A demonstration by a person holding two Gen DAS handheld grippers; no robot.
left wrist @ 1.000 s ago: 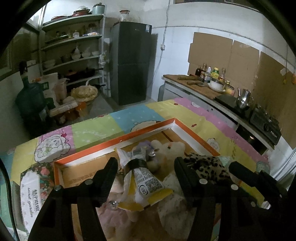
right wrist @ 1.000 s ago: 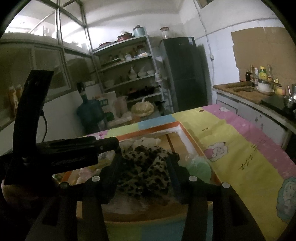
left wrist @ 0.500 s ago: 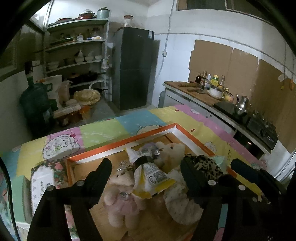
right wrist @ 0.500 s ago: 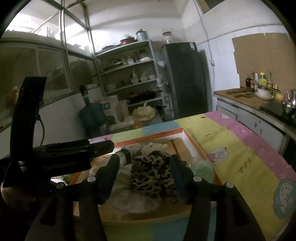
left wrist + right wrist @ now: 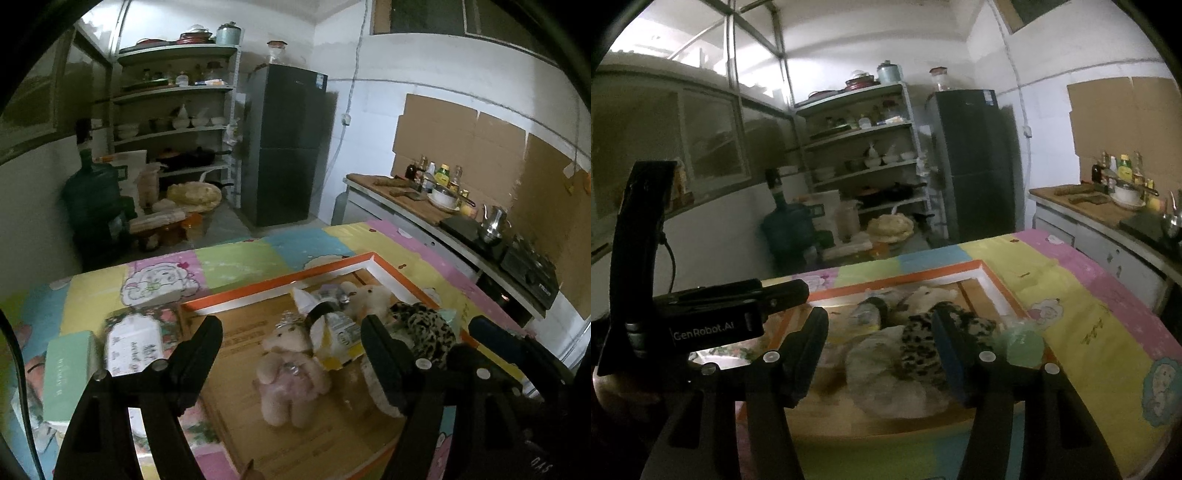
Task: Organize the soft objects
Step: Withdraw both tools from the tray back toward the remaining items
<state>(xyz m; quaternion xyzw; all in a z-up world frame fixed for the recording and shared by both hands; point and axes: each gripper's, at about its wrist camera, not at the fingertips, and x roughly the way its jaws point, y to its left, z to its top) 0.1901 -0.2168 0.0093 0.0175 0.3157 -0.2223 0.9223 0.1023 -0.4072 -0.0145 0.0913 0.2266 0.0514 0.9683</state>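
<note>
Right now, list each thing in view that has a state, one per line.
Left gripper: open, nothing between its fingers.
Right gripper: open, holding nothing.
Orange-rimmed cardboard box: open-topped, toys inside.
Pink plush teddy bear: lying in the box, face up.
Leopard-print soft toy: lying on a white plush.
Yellow-and-white plastic pouch: lying beside the bear.
Dark tall fridge: doors shut.
</note>
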